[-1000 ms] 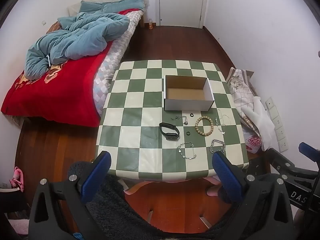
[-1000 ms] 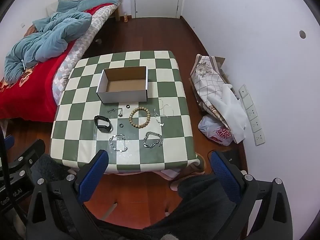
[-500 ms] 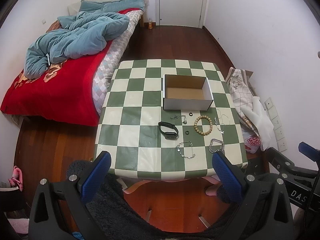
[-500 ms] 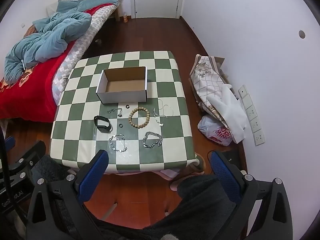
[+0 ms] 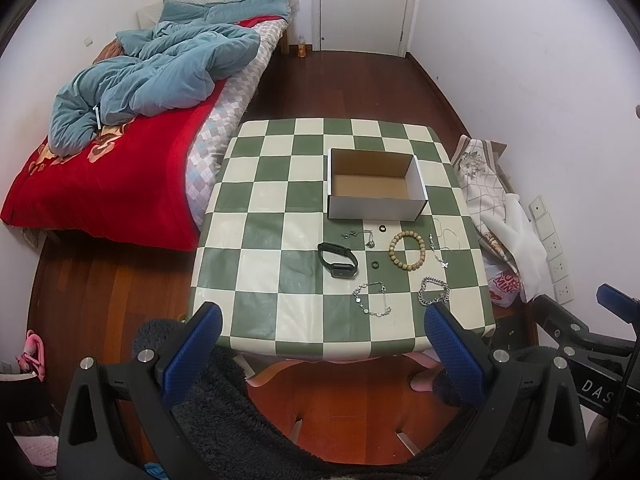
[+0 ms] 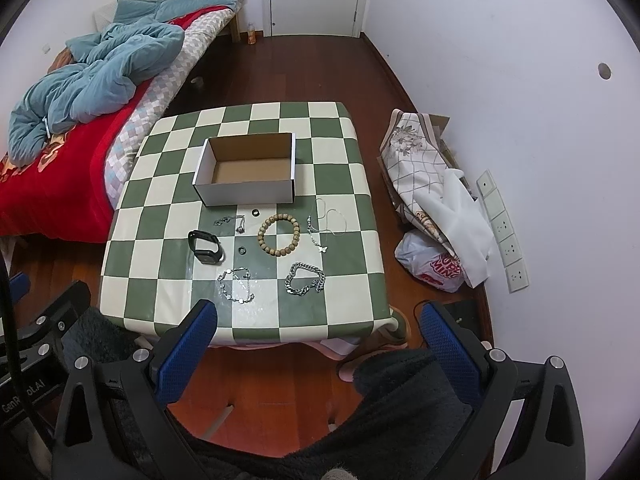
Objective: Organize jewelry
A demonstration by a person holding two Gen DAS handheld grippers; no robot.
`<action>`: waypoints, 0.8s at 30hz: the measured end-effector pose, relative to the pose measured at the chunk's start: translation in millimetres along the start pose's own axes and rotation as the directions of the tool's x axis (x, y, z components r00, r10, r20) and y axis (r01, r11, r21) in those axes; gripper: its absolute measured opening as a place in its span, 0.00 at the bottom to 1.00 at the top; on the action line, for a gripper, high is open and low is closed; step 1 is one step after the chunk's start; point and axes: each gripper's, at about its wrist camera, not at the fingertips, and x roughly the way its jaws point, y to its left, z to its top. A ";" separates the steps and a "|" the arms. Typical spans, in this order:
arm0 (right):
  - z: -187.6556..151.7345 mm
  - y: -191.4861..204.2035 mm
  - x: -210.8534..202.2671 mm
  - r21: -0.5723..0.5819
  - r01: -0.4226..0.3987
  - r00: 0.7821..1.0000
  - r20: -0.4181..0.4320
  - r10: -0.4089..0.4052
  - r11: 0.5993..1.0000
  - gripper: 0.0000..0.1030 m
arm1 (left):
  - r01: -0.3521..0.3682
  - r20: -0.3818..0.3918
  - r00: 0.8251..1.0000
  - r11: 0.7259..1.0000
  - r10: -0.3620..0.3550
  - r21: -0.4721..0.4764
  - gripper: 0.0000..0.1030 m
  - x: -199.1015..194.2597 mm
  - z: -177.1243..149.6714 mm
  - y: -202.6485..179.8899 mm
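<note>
An empty white cardboard box (image 5: 376, 184) (image 6: 248, 176) stands on the green checked table (image 5: 264, 248) (image 6: 344, 240). In front of it lie a black watch band (image 5: 338, 260) (image 6: 205, 247), a wooden bead bracelet (image 5: 407, 251) (image 6: 279, 235), two silver chain bracelets (image 5: 433, 291) (image 6: 305, 279), thin necklaces (image 5: 440, 248) and two small black rings (image 5: 382, 228). My left gripper (image 5: 322, 338) and right gripper (image 6: 318, 334) are both open and empty, held high above the table's near edge.
A bed (image 5: 120, 168) with a red blanket and blue duvet stands left of the table. Bags and cloth (image 6: 436, 216) lie by the right wall. A closed door (image 5: 362, 4) is at the far end. Dark wooden floor surrounds the table.
Both views have shifted slightly; the table sits a little higher in frame. Nothing on the table has moved and both grippers remain open.
</note>
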 end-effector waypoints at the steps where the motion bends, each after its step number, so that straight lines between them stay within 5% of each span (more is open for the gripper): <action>1: -0.1 -0.7 -0.4 -0.001 -0.001 1.000 0.000 0.001 1.000 1.00 | 0.000 -0.001 1.000 1.000 0.000 -0.001 1.00 -0.4 0.5 1.2; 24: 0.3 0.5 -0.3 -0.001 0.000 1.000 0.003 0.000 1.000 1.00 | 0.002 0.004 1.000 1.000 -0.002 -0.012 1.00 -2.8 2.3 5.2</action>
